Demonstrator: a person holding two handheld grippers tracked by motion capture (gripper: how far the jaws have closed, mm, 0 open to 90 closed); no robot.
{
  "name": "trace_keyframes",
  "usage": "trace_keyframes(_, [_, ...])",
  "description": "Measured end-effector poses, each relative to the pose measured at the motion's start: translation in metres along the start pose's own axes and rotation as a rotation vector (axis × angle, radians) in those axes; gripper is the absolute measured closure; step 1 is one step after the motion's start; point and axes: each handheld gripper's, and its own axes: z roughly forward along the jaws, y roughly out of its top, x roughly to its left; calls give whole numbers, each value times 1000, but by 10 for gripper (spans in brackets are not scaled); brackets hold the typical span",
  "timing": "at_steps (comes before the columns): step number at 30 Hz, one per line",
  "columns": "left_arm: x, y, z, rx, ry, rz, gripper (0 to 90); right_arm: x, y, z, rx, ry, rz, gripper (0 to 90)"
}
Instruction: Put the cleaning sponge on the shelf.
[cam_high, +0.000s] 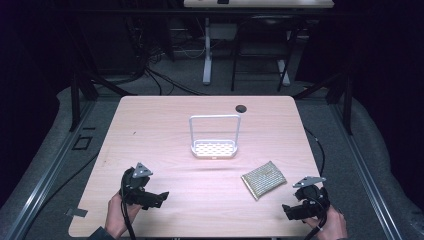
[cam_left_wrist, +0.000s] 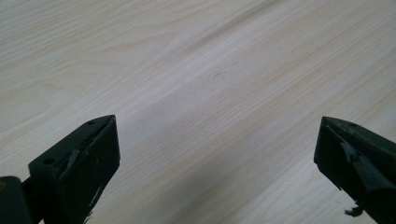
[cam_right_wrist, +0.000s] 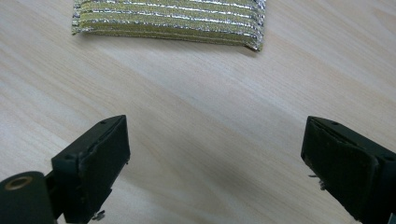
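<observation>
- While nothing is being held yet, the left gripper (cam_high: 161, 196) is resting low over the near-left part of the table (cam_high: 160, 130), its jaws standing wide apart; in the left gripper view they are framing bare wood grain and gripping nothing.
- Sitting upright past the middle of the table, a white wire caddy (cam_high: 214, 148) with a perforated base and a tall hoop handle is waiting well apart from both grippers — probably the place where the sponge is going.
- Lying flat to the right of centre, nearer the person than the caddy, the scouring sponge (cam_high: 263, 179) is showing a gold and silver woven face; in the right gripper view the sponge (cam_right_wrist: 168, 18) is lying just ahead of the open jaws, not touching them.
- It is looking light and soft, so I am judging that it will be squashing under the pinch rather than resisting; the metallic weave is likely giving some grip, and breakage is no worry.
- The best hold is probably across one short edge or a corner, with one jaw sliding under — it is lying flush on the wood, so the lower jaw may be pushing it along instead of getting beneath.
- The right gripper (cam_high: 289, 210) is hovering at the near-right edge, jaws spread wide and empty, pointing towards the sponge.
</observation>
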Motion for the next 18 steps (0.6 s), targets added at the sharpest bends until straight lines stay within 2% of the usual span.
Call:
trace_keyframes(5, [-2,0,3,19,-13,27,14,1,3,1,0,7,-8,74])
trace_keyframes(12, [1,-1,4,9,-14,11,16,2,7,3,-18,24,-9,46])
trace_keyframes(13, [2,0,5,21,-18,22,16,2,8,2,-27,30,-11,37])
trace_keyframes(18, [2,0,4,15,-13,30,17,2,14,5,-40,48,-11,21])
